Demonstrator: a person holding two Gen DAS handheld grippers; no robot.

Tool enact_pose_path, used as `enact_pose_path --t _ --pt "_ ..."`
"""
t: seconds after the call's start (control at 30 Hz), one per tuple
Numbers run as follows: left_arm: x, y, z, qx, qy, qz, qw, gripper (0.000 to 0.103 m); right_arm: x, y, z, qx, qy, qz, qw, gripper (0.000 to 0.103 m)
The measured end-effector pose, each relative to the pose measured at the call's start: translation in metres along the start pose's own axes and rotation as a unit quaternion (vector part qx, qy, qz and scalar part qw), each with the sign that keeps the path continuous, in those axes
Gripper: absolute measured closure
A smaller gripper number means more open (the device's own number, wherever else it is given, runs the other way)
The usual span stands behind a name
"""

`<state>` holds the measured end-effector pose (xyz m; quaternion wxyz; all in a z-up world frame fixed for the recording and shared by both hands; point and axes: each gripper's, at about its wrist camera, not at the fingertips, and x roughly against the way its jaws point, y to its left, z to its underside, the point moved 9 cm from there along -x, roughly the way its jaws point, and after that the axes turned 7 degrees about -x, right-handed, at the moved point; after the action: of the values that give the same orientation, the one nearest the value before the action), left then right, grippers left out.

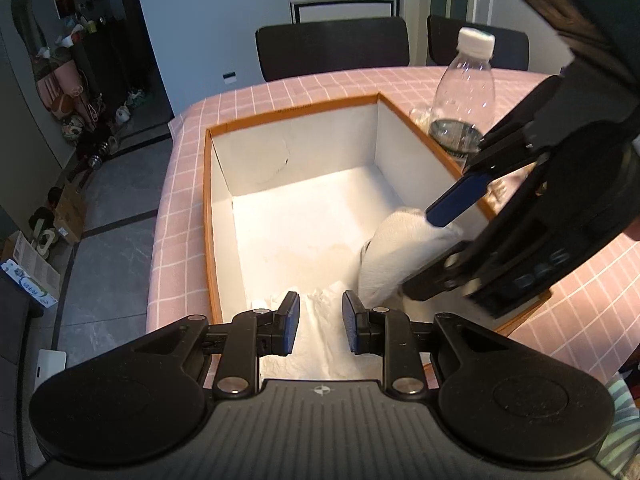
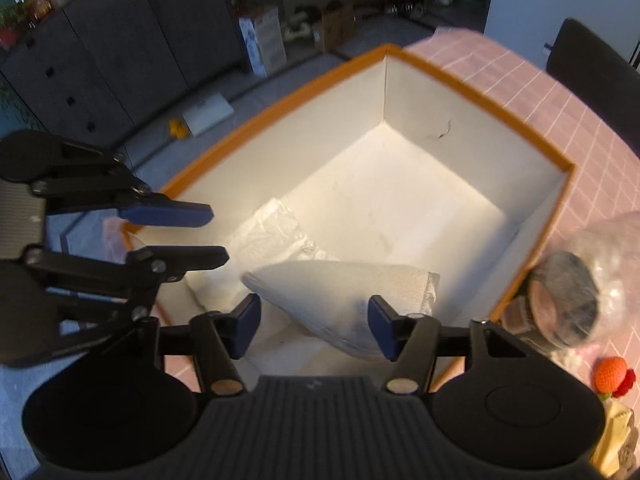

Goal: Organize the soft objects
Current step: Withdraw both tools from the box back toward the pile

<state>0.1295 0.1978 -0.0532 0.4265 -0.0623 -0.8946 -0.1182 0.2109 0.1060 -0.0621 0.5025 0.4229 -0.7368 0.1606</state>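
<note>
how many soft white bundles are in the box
2: one towel roll between the right gripper's open jaws, one plastic-wrapped bundle below the left gripper. More may be hidden.

The floor (image 1: pixel 116 216) was of grey tiles with dark lines. Two dark chairs (image 1: pixel 332 46) stood behind the table with a pink checked cloth (image 1: pixel 188 152). Grey cabinets (image 2: pixel 120 48) lined one wall, and the room was dim.

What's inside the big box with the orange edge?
Inside the box lie a white folded towel and a crinkly plastic-wrapped white packet. The rest of the floor looks bare. Whatever is under the towel stays hidden.
</note>
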Motion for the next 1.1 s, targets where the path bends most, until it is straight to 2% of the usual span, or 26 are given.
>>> enact_pose_path --t 0.17,0.37,0.6,0.73,0.9,1.0,1.1 --pt "0.017 -0.013 -0.009 0.001 -0.031 -0.003 0.9995 0.074 0.044 -0.004 0.01 -0.003 -0.051 -0.004 0.999 0.037" --pt "0.039 -0.051 -0.027 0.003 -0.087 0.024 0.996 0.074 0.086 -0.022 0.037 -0.03 -0.112 0.0 0.993 0.035" --pt "0.047 -0.107 -0.048 0.004 -0.15 0.069 0.9862 0.074 0.124 -0.076 0.087 -0.11 -0.195 0.018 0.974 0.035" --pt "0.041 -0.141 -0.058 0.005 -0.188 0.084 0.9785 0.074 0.137 -0.109 0.124 -0.155 -0.236 0.055 0.958 0.035" --pt "0.021 -0.186 -0.065 0.014 -0.222 0.138 0.9651 0.071 0.135 -0.152 0.172 -0.197 -0.266 0.125 0.935 0.035" --pt "-0.004 -0.21 -0.065 0.022 -0.219 0.164 0.9616 0.064 0.128 -0.176 0.2 -0.22 -0.273 0.175 0.92 0.035" --pt "-0.035 -0.227 -0.065 0.037 -0.204 0.171 0.9633 0.057 0.117 -0.198 0.225 -0.244 -0.271 0.207 0.908 0.035"
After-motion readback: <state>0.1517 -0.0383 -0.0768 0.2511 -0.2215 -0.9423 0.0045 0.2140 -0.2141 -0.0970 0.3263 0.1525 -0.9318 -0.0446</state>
